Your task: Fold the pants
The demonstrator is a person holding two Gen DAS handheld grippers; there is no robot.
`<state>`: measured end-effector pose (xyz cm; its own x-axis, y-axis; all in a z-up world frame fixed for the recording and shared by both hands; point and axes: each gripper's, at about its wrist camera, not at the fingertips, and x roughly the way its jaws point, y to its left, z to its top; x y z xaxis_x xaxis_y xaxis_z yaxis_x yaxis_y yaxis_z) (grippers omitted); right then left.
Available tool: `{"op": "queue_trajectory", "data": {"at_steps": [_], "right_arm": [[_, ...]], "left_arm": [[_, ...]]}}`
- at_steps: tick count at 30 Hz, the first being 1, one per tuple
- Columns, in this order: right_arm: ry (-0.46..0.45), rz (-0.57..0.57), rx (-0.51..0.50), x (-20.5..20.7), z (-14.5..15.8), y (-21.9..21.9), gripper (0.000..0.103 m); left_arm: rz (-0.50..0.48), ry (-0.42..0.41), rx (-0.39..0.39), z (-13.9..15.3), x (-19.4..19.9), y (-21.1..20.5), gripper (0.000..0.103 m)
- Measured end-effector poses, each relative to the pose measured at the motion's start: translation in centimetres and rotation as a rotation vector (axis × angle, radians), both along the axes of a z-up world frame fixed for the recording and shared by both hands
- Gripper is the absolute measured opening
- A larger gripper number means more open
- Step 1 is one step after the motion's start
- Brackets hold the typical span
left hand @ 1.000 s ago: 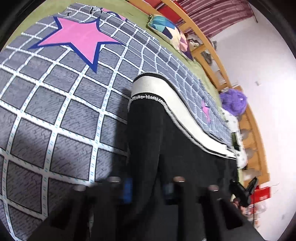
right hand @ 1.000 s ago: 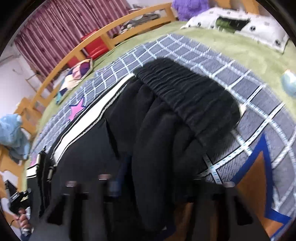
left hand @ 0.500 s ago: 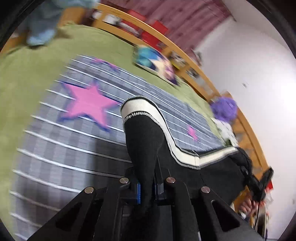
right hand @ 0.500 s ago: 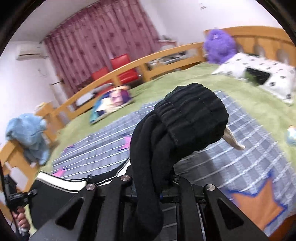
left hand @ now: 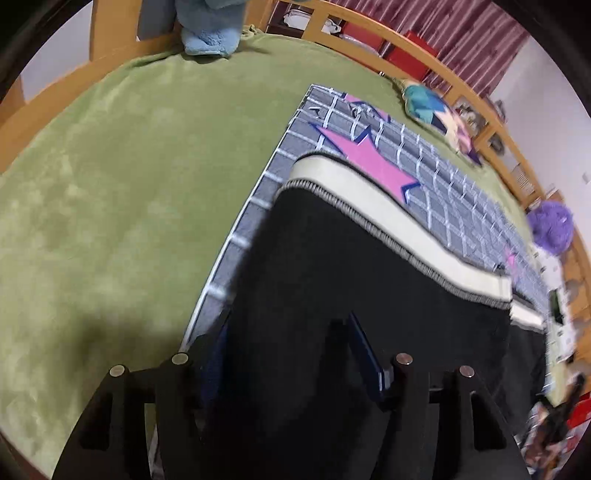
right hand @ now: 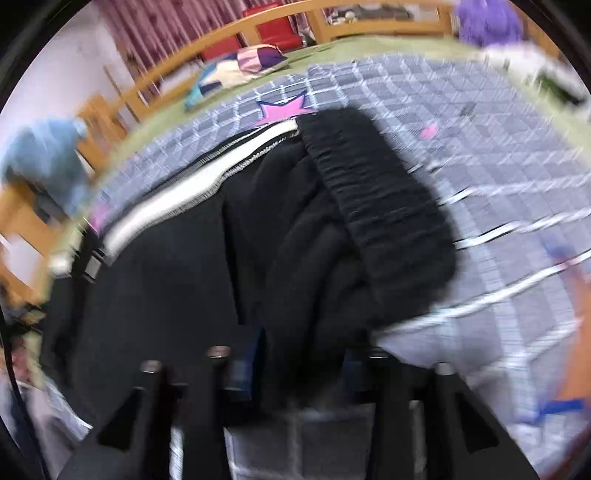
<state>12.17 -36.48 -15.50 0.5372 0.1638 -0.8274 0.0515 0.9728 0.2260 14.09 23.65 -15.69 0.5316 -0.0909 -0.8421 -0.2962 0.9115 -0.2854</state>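
Observation:
Black pants (left hand: 351, 280) with a cream side stripe (left hand: 373, 203) lie on a grey checked blanket (left hand: 436, 177) with pink stars. My left gripper (left hand: 291, 350) is open, its fingers spread wide over the leg end of the pants. In the right wrist view the pants (right hand: 207, 266) show their ribbed elastic waistband (right hand: 373, 192) bunched up on the blanket (right hand: 480, 147). My right gripper (right hand: 299, 354) is open, with the bunched waist fabric lying between its fingers. This view is blurred.
The blanket lies on a green bed cover (left hand: 110, 184) inside a wooden bed frame (left hand: 406, 48). A colourful pillow (left hand: 436, 107), a blue cloth (left hand: 210, 33) on the rail and a purple plush toy (left hand: 550, 221) sit around the edges.
Both grippers were shut on the lifted pants half a second ago. Now both have opened and the pants lie on the blanket. The left end has shifted towards the blanket's edge.

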Motion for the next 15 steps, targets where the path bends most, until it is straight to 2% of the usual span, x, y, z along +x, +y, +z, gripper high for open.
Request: {"op": "queue_trajectory", "data": {"at_steps": [2,5,8,10,11,13,15], "right_arm": [[-0.014,-0.001,-0.071,-1.4,1.6,0.4,0.047],[-0.045,0.013,-0.122,-3.6,4.2,1.0,0.047],[-0.099,0.060,-0.166,-3.7,6.6,4.4,0.047],[-0.142,0.126,-0.133,-3.0,7.5,8.2,0.047],[-0.145,0.156,-0.113,-3.0,7.5,9.8,0.047],[-0.146,0.225,-0.053,-2.4,7.3,13.9,0.047],[-0.130,0.316,0.026,-1.8,6.5,18.5,0.047]], "left_arm": [[-0.010,-0.030,0.030,1.0,-1.5,-0.5,0.061],[-0.044,-0.084,0.065,2.3,-4.0,-1.5,0.065],[-0.098,-0.121,0.037,2.6,-5.4,-2.9,0.072],[-0.113,-0.105,0.059,1.7,-5.7,-4.0,0.072],[-0.109,-0.085,0.122,0.8,-5.9,-4.9,0.072],[-0.109,-0.098,0.196,0.1,-6.8,-5.8,0.072],[-0.102,-0.117,0.209,0.4,-7.6,-6.1,0.073]]}}
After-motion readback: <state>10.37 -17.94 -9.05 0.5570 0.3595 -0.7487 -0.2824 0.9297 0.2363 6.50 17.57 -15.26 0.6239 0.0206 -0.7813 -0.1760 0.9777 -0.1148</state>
